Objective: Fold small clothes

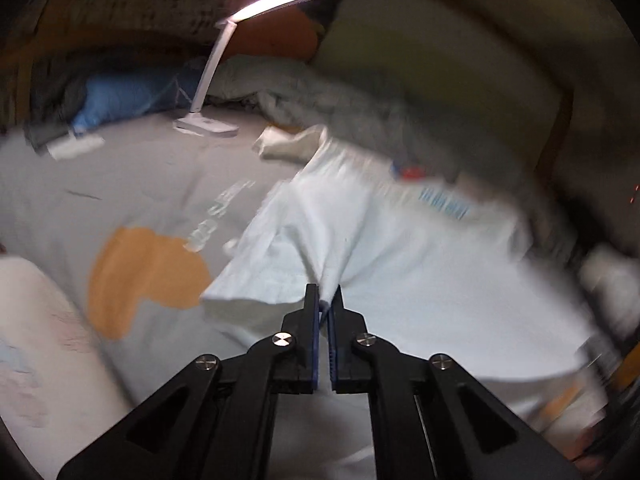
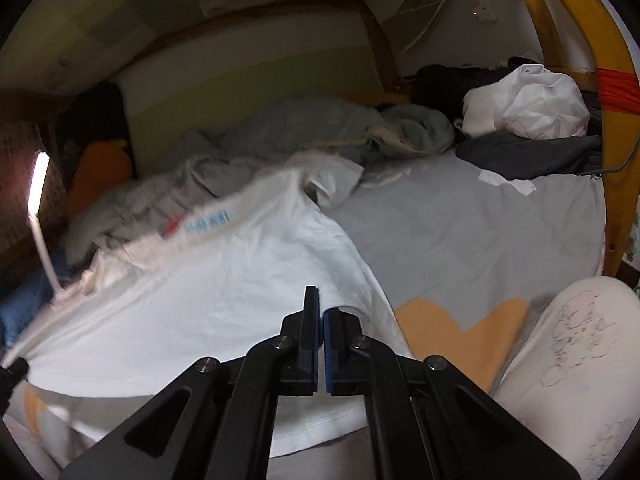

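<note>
A white T-shirt (image 1: 400,264) with blue print near its chest lies spread over a grey bed sheet (image 1: 120,184). My left gripper (image 1: 326,298) is shut on a pinched fold of the shirt near a sleeve, lifting it slightly. In the right wrist view the same shirt (image 2: 208,280) drapes across the sheet (image 2: 480,232). My right gripper (image 2: 323,306) is shut on the shirt's edge, the cloth bunched between the pads. The left gripper's tip (image 2: 14,368) shows at the far left edge.
A lit white desk lamp (image 1: 212,80) stands at the back of the bed. A grey blanket (image 2: 320,128), dark clothes (image 2: 528,152) and a white plastic bag (image 2: 528,100) lie along the wall. My knee in white trousers (image 2: 568,368) is at right. A yellow bed frame (image 2: 580,40) rises at right.
</note>
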